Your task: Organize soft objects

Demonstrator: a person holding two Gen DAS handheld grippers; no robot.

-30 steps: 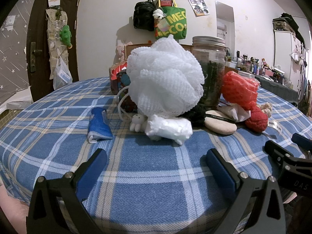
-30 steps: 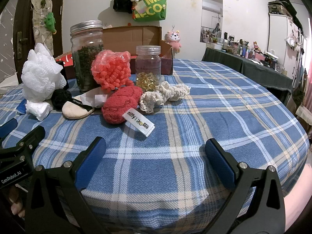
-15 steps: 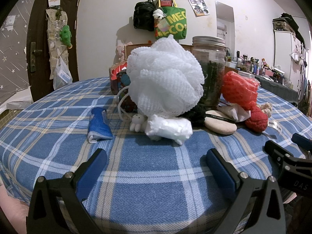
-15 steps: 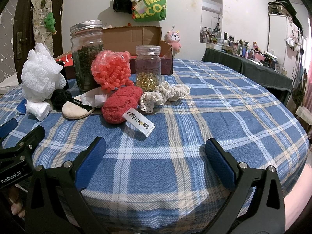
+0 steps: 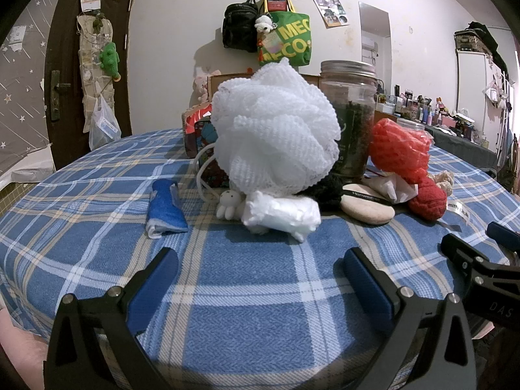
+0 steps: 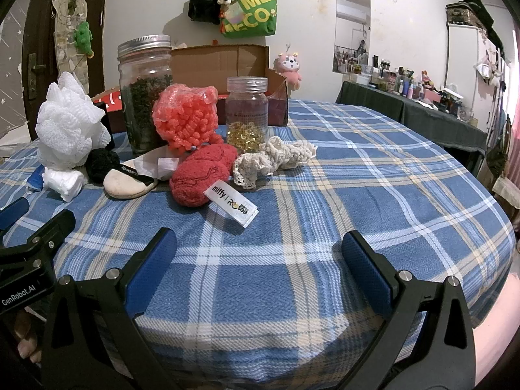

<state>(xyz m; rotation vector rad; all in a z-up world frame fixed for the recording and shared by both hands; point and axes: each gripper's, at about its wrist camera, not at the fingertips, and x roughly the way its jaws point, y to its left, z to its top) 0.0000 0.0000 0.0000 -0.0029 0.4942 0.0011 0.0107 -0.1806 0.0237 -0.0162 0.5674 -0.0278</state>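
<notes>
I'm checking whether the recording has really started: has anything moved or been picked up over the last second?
Nothing has visibly changed. Both the left gripper and the right gripper are as open and empty as before, held low over the plaid tablecloth. The white mesh bath pouf, the red knit item and the cream crochet piece lie where they were.

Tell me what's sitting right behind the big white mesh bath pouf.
Behind the white mesh pouf stands a tall glass jar of dark dried leaves, with a cardboard box further back. The pouf hides the jar's left side and whatever lies directly behind its middle.
</notes>
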